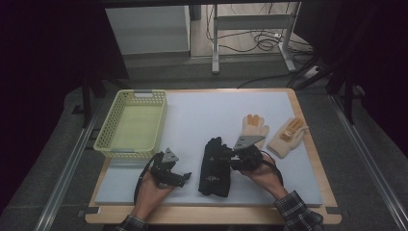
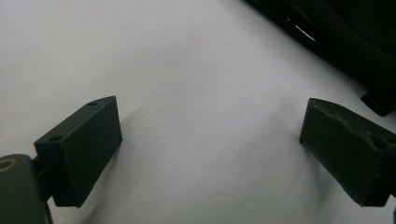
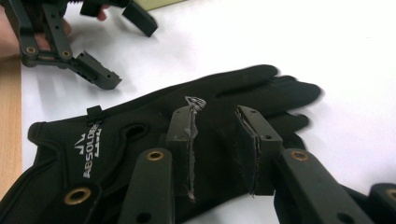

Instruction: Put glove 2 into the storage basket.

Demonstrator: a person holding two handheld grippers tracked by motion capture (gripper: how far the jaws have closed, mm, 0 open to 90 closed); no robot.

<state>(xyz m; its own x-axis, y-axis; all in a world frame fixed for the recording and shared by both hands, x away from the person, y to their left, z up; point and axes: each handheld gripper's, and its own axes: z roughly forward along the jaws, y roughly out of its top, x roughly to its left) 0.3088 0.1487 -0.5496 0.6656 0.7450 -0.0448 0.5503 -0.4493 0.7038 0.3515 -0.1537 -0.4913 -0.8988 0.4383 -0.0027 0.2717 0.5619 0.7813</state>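
Observation:
A black glove marked "ABSOLUTE" lies flat on the white mat, and I cannot tell if a second one lies under it. My right gripper hovers at its right edge. In the right gripper view the jaws stand a little apart just above the glove, pinching nothing. My left gripper rests to the left of the glove, open wide over bare mat. The glove's edge shows dark at the upper right of the left gripper view. The left gripper also appears far off in the right gripper view.
A yellow-green perforated basket stands at the mat's left side. Two tan knitted gloves lie to the right, behind the right hand. The wooden table edge runs along the front.

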